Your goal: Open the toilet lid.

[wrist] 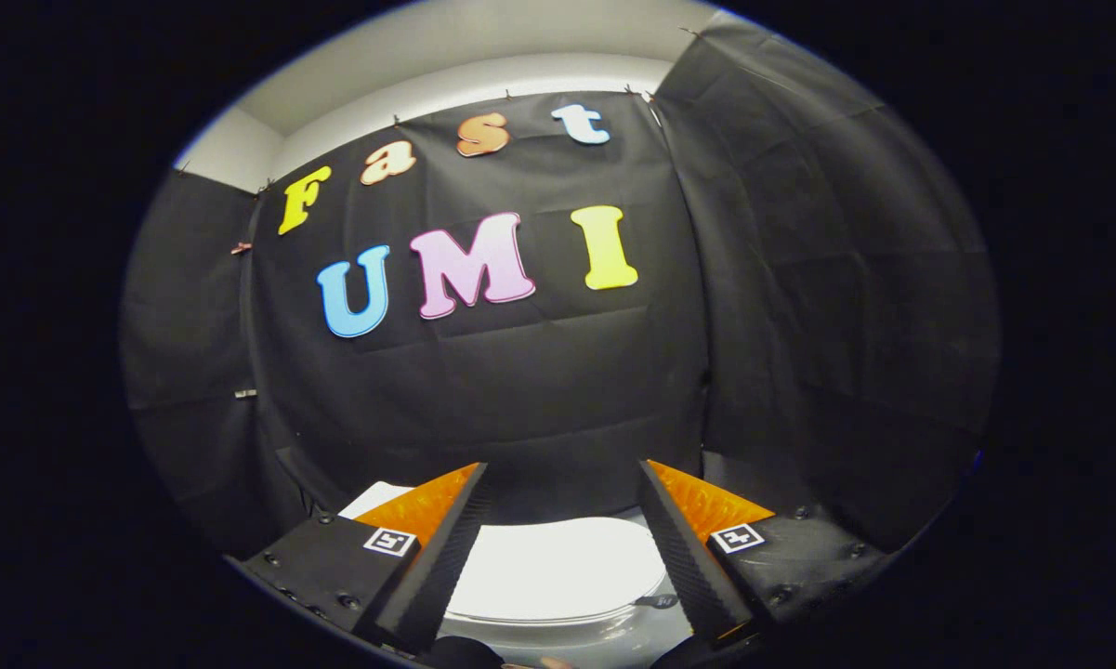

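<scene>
Between the two fingers and a little below them lies the toilet lid [553,567], a pale, rounded slab seen from above and behind the gripper [562,483]. The fingers stand spread well apart, released, with nothing held between them; their tips reach up toward the black cloth wall [539,390] beyond, and neither finger touches the lid.

As far as this view shows, the task is barely started. The lid lies flat and shut, its top face turned upward, resting on the toilet body [567,636], whose grey rim shows just under the lid's near edge. No lifting has been done. What is left, by this reading, is nearly everything: bringing the fingers down to the lid's edge, getting hold or a purchase under it, and swinging it up until it stands open.

The lid's long axis appears to run away from the gripper, from its curved near edge between the finger bases toward the wall ahead, though the far end is hidden behind the fingers and the strong glare washes out its outline. A small dark tab [655,601] sits at the lid's near edge, beside the right finger [692,548]; whether it is a handle cannot be told. A white corner [372,497] shows beyond the left finger [437,557], likely the tank.
</scene>
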A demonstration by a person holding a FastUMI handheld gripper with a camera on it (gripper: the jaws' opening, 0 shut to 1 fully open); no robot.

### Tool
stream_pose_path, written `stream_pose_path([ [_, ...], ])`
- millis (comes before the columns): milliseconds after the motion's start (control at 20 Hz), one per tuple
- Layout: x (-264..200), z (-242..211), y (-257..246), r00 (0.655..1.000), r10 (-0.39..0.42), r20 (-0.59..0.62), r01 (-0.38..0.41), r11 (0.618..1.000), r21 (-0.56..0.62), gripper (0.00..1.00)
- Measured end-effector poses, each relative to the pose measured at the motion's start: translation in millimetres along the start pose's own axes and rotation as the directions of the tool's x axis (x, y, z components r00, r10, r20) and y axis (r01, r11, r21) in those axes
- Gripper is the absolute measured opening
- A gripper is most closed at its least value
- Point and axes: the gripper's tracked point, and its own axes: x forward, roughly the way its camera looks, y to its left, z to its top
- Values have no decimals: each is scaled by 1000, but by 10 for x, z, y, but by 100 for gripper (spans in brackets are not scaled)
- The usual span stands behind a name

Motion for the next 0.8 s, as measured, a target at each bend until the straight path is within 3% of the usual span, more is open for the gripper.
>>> stream_pose_path([
  [450, 504, -704, -986, 976, -89, -199, 139, 958, 250, 99],
  [600, 635, -1059, -1296, 955, -96, -279, 190, 924, 332, 99],
  [800, 858, -1602, -1617, 914, -76, -398, 269, 850, 454, 99],
])
